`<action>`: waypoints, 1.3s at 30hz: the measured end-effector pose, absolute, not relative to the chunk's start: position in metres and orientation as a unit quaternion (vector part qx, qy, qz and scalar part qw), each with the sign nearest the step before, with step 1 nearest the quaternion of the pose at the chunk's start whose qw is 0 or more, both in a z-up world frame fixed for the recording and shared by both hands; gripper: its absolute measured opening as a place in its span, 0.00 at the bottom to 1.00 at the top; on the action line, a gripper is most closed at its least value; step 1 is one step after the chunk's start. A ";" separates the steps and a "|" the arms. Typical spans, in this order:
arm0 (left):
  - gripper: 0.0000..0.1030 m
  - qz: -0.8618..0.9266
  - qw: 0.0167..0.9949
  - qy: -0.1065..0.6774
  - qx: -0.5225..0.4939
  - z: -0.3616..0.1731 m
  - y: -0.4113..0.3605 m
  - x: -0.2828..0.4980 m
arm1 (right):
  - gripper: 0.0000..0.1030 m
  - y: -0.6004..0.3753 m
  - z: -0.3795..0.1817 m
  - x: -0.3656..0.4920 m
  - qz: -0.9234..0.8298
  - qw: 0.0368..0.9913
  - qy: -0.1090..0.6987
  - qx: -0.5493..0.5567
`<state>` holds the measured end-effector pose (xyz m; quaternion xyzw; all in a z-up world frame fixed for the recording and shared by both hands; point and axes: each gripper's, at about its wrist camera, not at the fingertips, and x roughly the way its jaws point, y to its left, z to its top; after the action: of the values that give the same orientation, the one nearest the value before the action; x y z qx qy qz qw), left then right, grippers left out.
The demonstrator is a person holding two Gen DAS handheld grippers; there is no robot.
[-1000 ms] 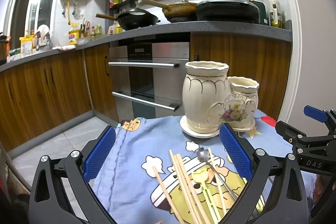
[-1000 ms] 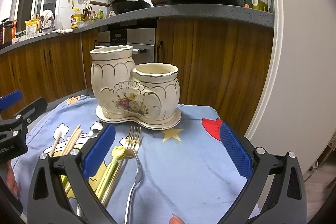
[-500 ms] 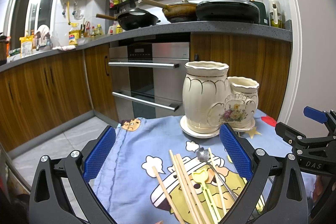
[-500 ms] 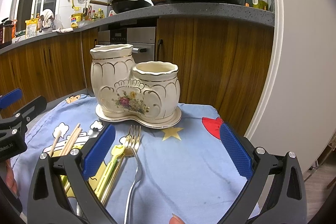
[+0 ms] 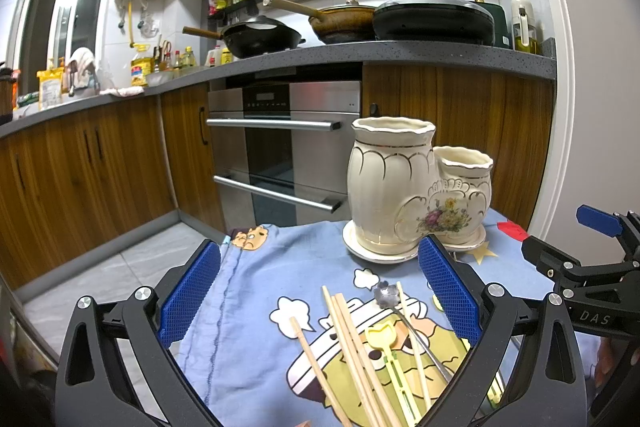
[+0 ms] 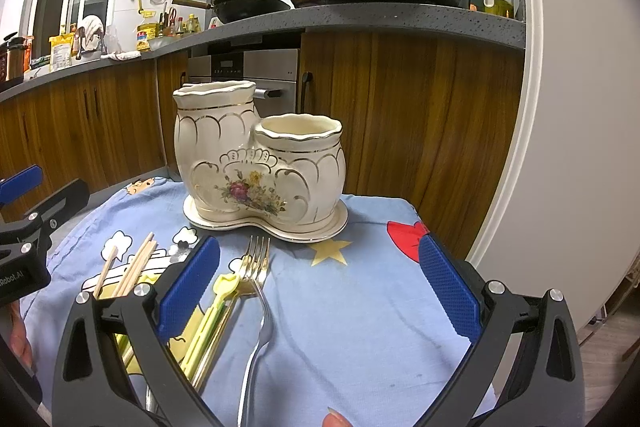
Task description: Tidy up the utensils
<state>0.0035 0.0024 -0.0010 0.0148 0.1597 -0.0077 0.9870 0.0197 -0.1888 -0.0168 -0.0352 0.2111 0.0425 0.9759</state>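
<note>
A cream ceramic holder (image 5: 416, 187) (image 6: 256, 159) with a tall pot and a shorter pot stands on its saucer at the far side of the blue cartoon cloth. Wooden chopsticks (image 5: 352, 343) (image 6: 136, 263), a yellow-green plastic utensil (image 5: 390, 359) (image 6: 210, 315) and a thin metal utensil (image 5: 416, 335) lie on the cloth. A silver fork (image 6: 258, 307) lies in front of the holder. My left gripper (image 5: 320, 295) is open above the chopsticks, nothing between its fingers. My right gripper (image 6: 320, 287) is open above the fork, holding nothing.
The small table's cloth (image 6: 360, 307) drops off at the right edge near a white wall (image 6: 568, 147). Wooden cabinets and a steel oven (image 5: 280, 147) stand behind, with pans on the dark counter (image 5: 400, 51). A fingertip (image 6: 334, 419) shows at the bottom edge.
The right wrist view has crept slightly towards the holder; the left gripper and the utensils have not moved.
</note>
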 end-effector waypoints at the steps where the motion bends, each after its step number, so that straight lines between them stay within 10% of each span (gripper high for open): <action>1: 0.95 -0.008 0.987 0.160 0.015 -0.001 0.003 0.003 | 0.95 -0.188 -0.017 0.020 0.043 0.976 0.211 -0.035; 39: 0.95 -0.009 0.987 0.159 0.015 -0.001 0.002 0.003 | 0.95 -0.187 -0.020 0.020 0.044 0.975 0.215 -0.037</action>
<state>0.0033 0.0023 -0.0011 0.0146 0.1593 -0.0091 0.9871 0.0197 -0.1866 -0.0204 -0.0368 0.2151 0.0441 0.9749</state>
